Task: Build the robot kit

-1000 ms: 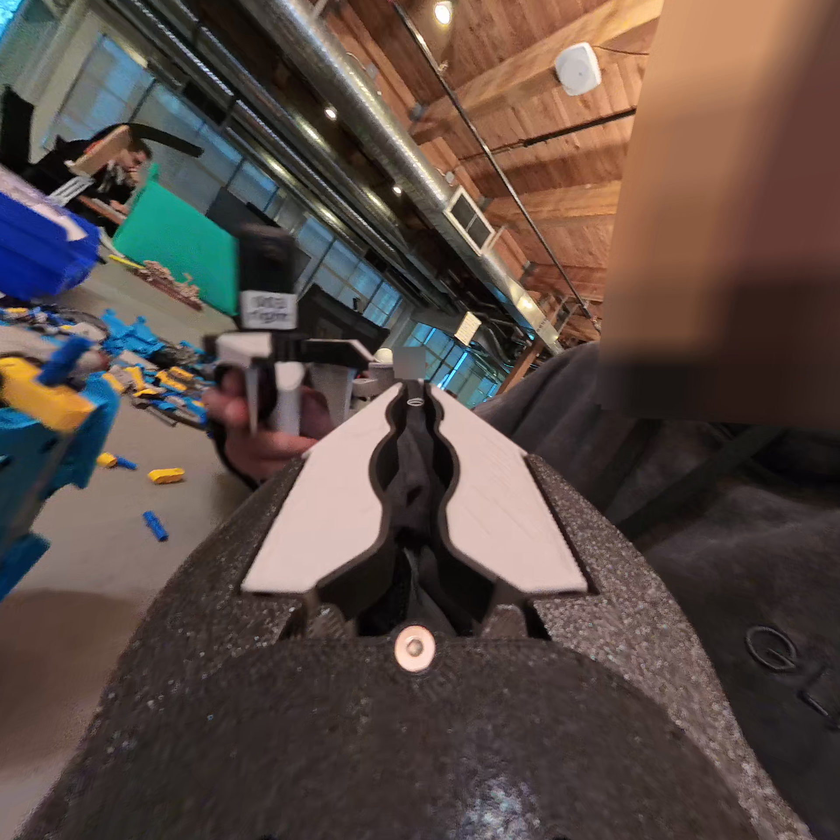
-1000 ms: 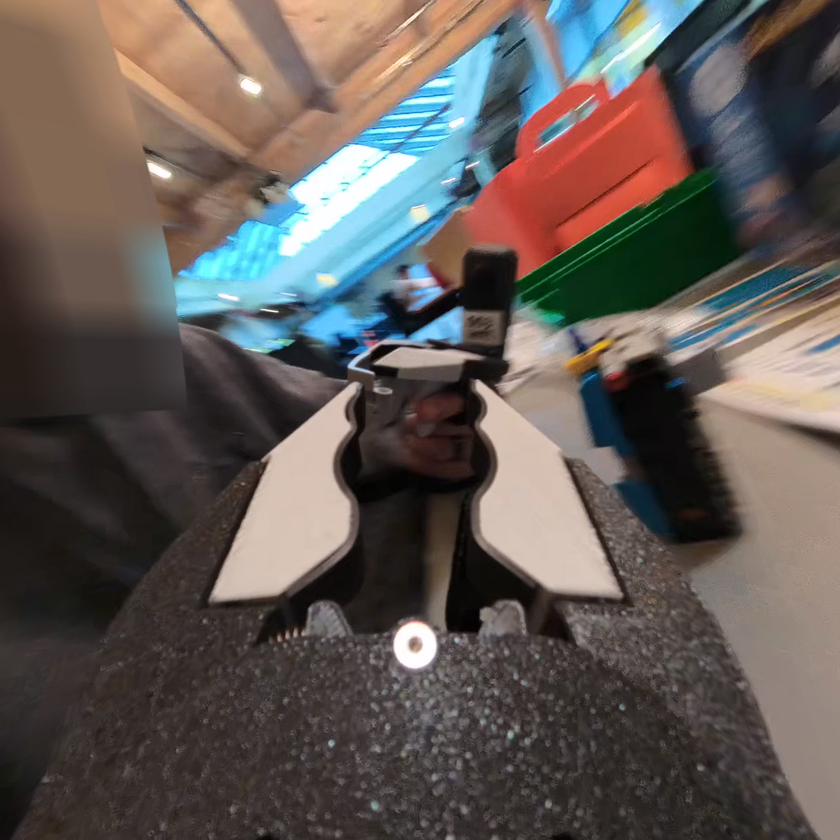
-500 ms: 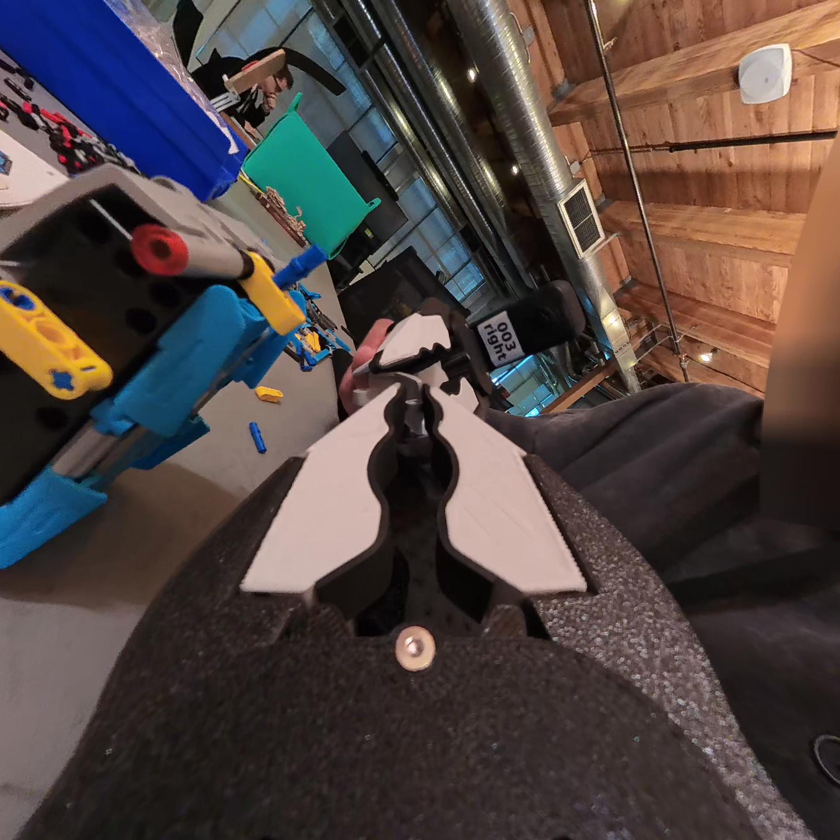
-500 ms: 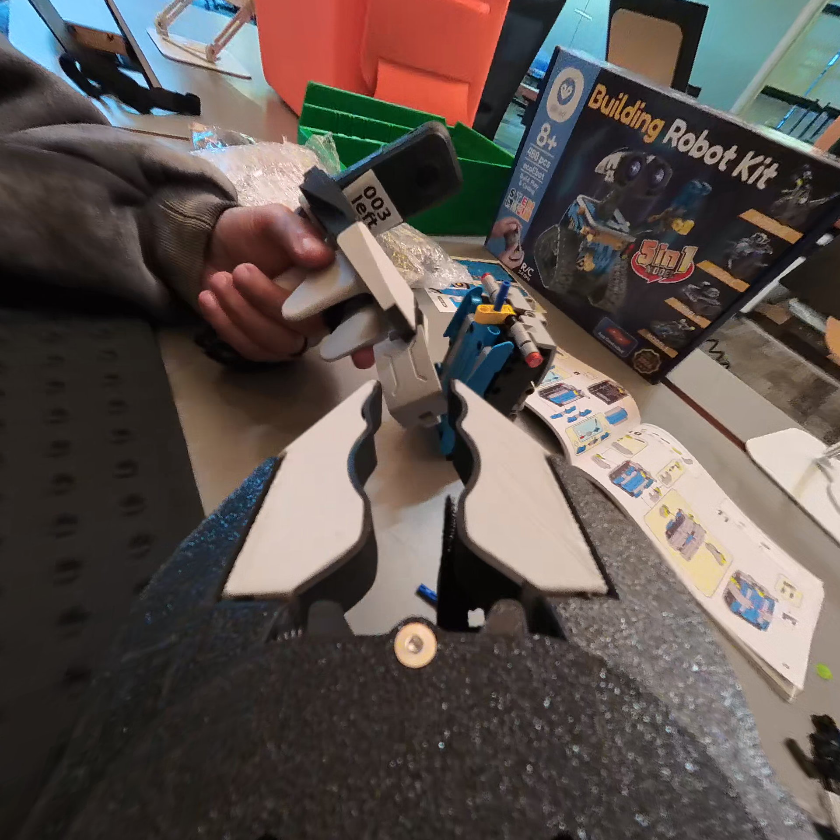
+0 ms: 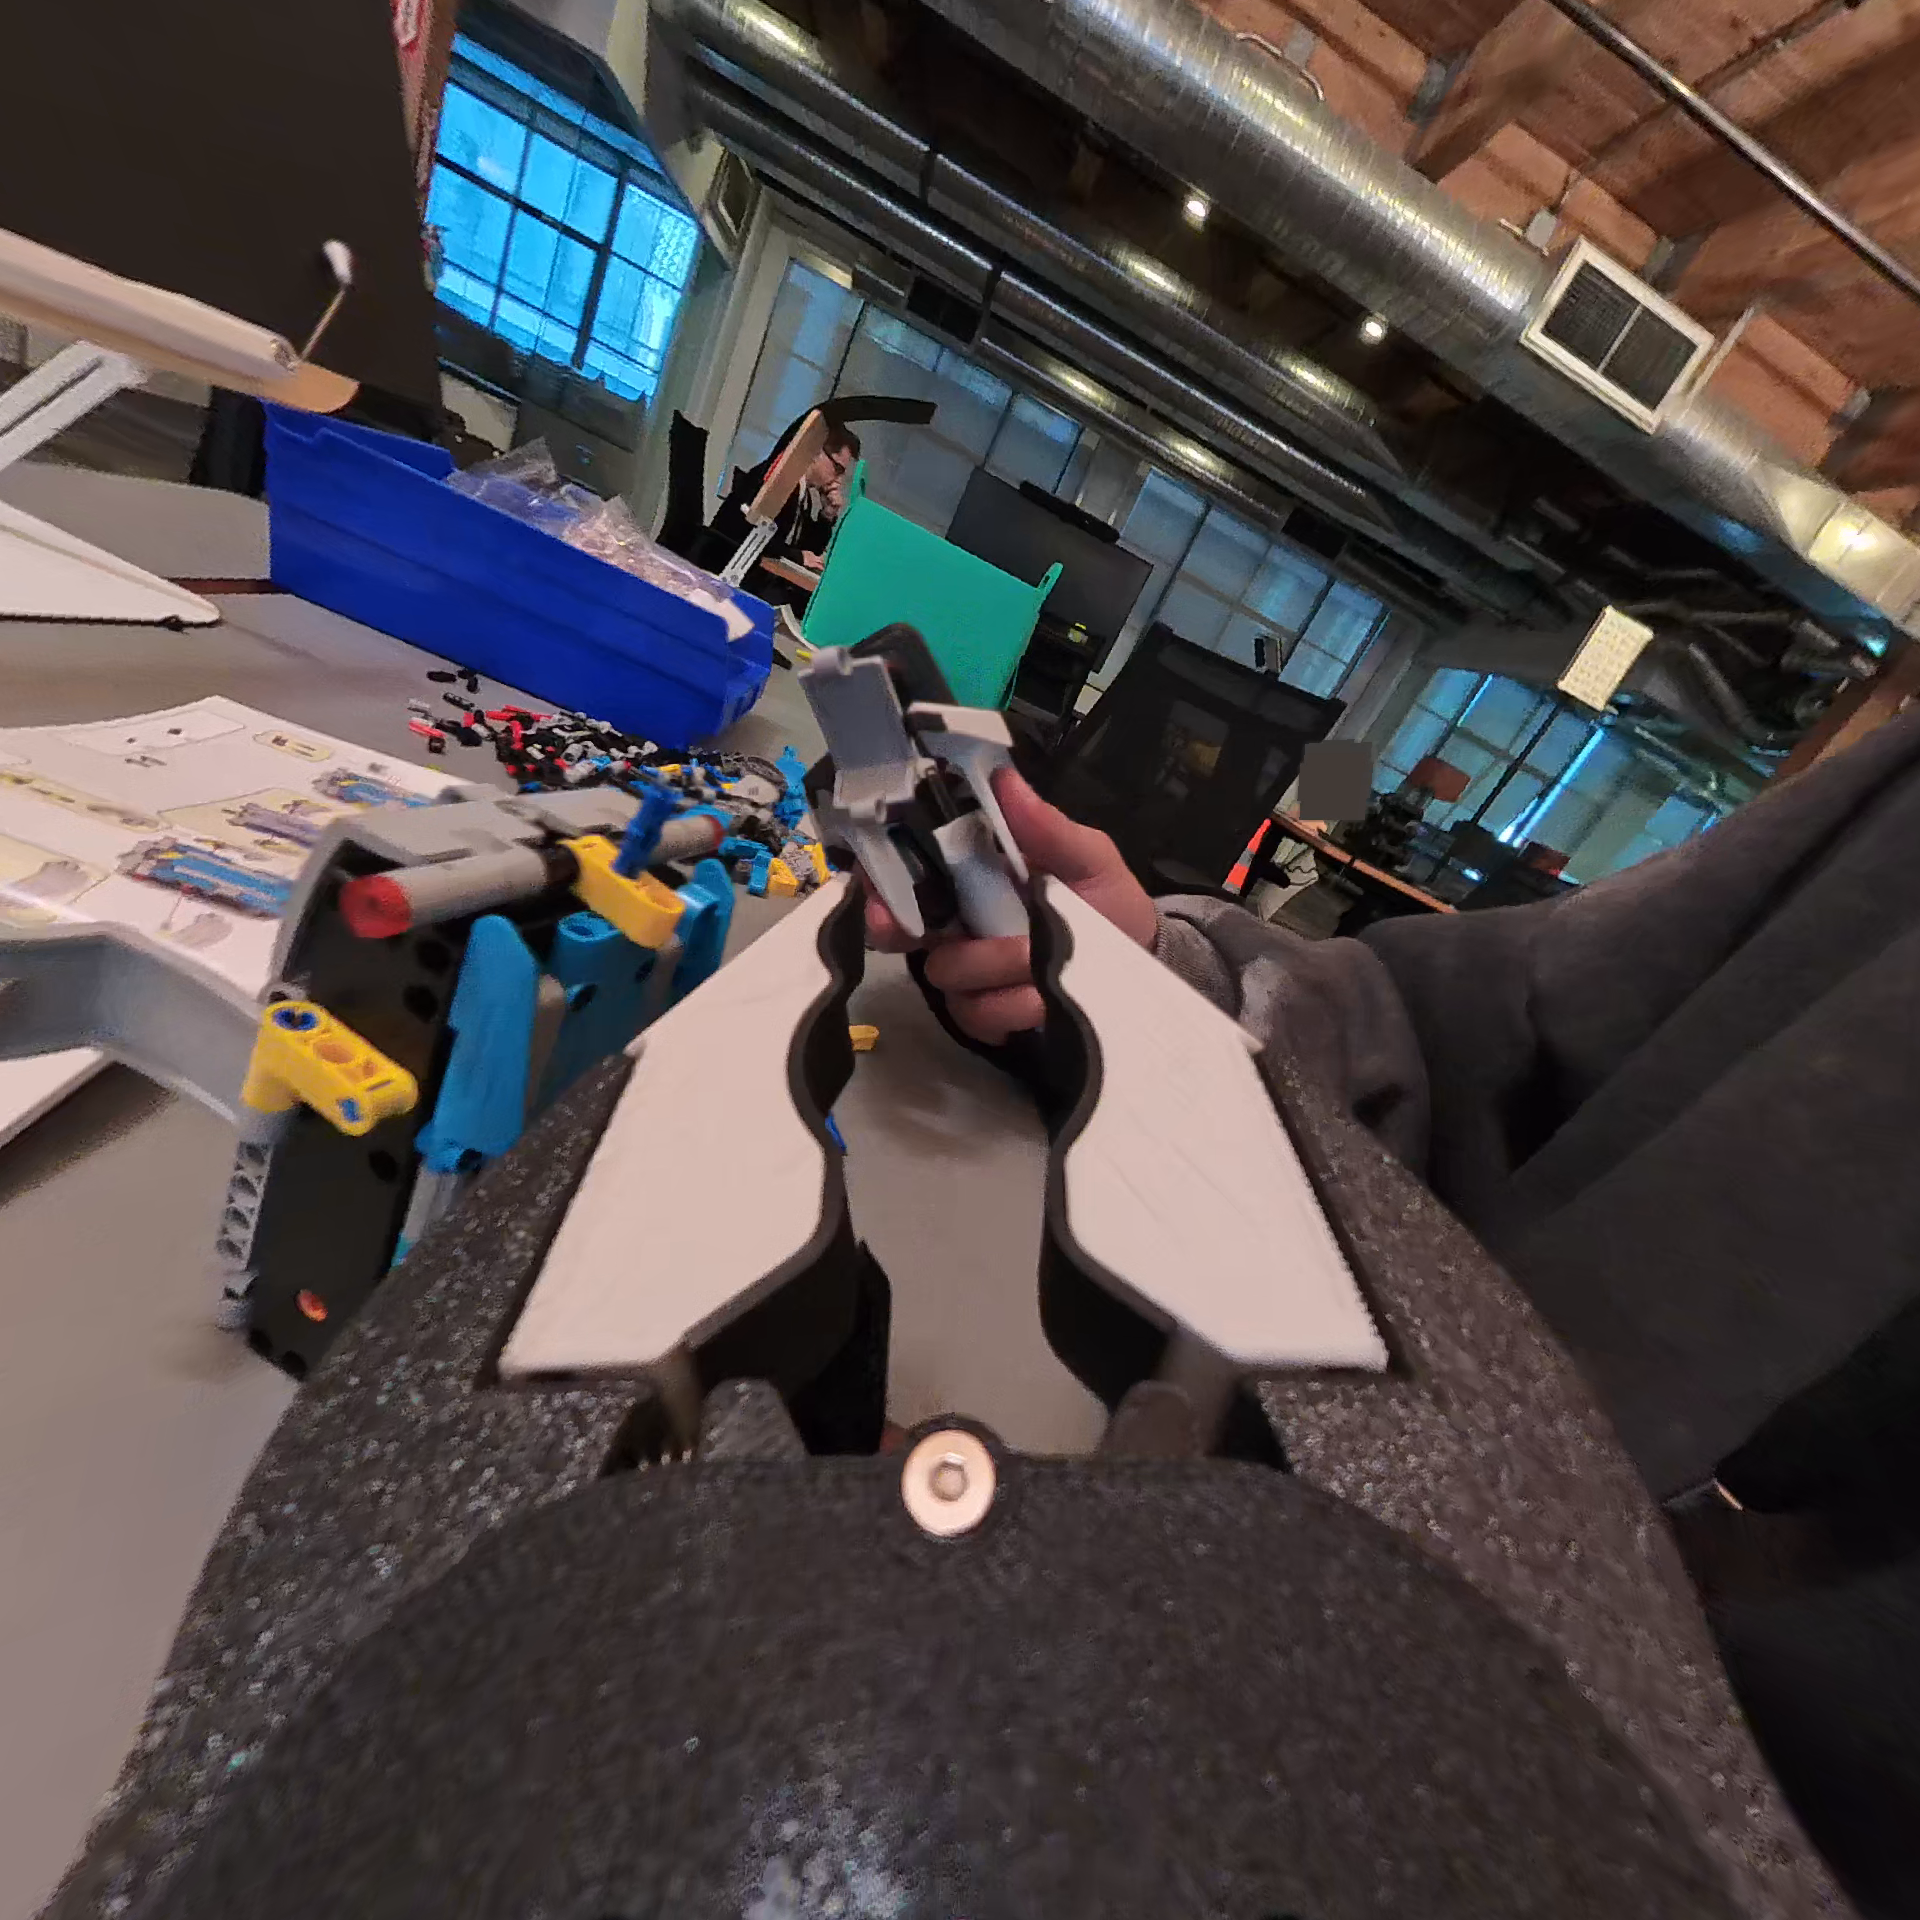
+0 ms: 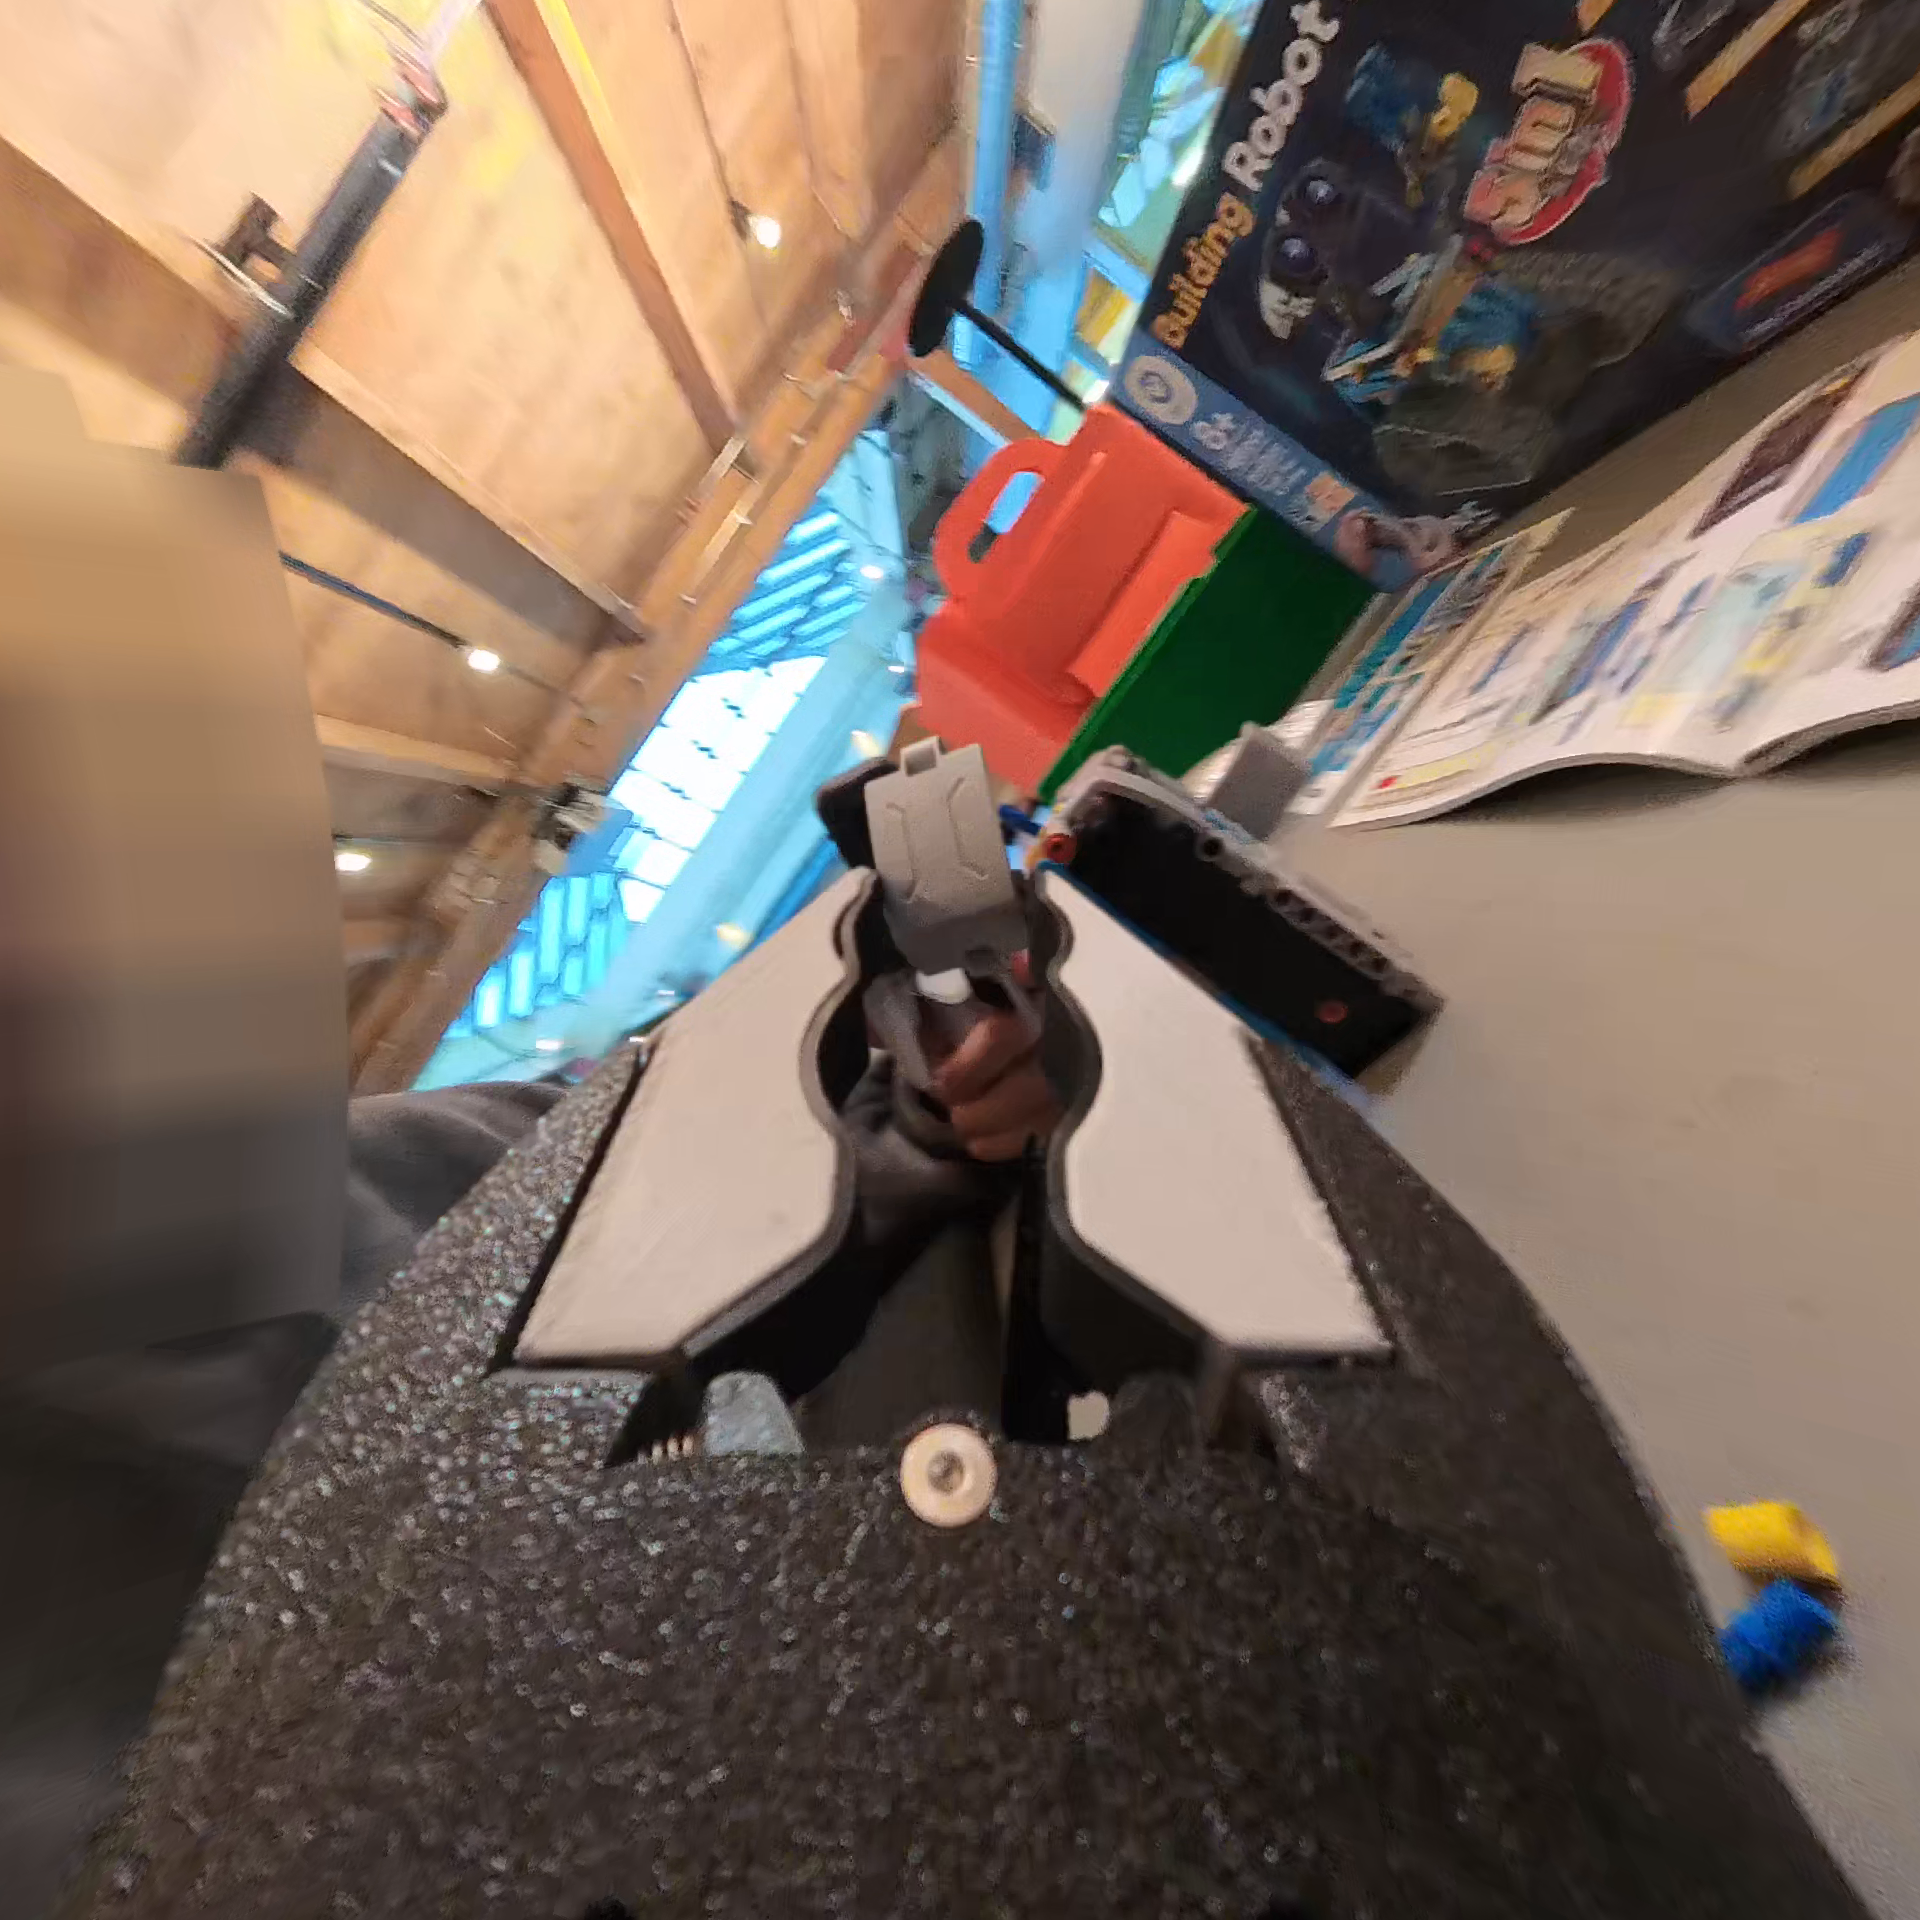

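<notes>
The left gripper point(image 5: 940, 914) is raised above a grey table point(image 5: 125, 1455), its two pale fingers spread apart with nothing between them. Beyond its tips, well apart, a bare hand point(image 5: 1023, 914) holds the right gripper; from this view it cannot be told how wide that one stands. Just left of the left gripper stands a partly assembled building-block robot model point(image 5: 416, 1039), black and blue with yellow connectors and a grey, red-tipped axle along its top. It is untouched by either tool. Farther left an open instruction booklet point(image 5: 156, 810) lies flat. At the far side, loose small parts point(image 5: 582, 743) are scattered before a blue bin point(image 5: 499, 592). In the right wrist view, tilted steeply, the right gripper point(image 6: 945, 894) is also open and empty, pointing toward the other gripper and the hand holding it. The model point(image 6: 1236, 914) lies to the right, near but apart. A yellow piece point(image 6: 1766, 1543) touches a blue piece point(image 6: 1782, 1631) on the near table. The kit box point(image 6: 1507, 229) stands at the far right beside an orange case point(image 6: 1060, 582).
</notes>
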`<state>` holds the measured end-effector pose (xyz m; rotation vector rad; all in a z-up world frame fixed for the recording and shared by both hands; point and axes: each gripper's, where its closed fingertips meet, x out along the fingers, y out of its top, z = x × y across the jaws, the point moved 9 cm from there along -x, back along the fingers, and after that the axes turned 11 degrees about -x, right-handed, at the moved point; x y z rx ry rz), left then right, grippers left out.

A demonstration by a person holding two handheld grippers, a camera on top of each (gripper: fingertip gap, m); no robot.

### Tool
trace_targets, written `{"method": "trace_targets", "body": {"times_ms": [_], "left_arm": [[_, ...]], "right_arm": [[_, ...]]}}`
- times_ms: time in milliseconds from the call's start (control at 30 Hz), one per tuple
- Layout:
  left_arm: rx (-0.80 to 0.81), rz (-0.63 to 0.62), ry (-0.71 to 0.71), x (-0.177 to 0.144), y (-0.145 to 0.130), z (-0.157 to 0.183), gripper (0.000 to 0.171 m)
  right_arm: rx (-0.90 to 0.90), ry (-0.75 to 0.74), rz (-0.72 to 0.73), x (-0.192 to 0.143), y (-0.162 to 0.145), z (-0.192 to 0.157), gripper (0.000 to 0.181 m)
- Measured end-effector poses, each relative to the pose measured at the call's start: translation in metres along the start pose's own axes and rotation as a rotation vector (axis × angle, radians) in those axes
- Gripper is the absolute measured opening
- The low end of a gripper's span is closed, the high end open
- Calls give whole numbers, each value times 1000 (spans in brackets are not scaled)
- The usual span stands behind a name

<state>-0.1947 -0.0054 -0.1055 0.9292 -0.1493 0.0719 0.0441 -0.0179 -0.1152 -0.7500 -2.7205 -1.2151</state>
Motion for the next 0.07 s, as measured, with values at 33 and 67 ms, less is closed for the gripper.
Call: {"method": "trace_targets", "body": {"times_ms": [33,67], "left_arm": [[13,-1,-11,0,-1,2,31],[17,5,-26,1,-1,4,31]], "right_arm": [[35,56,9,2,-1,-2,26],[74,134,15,5,-2,-6,26]]}}
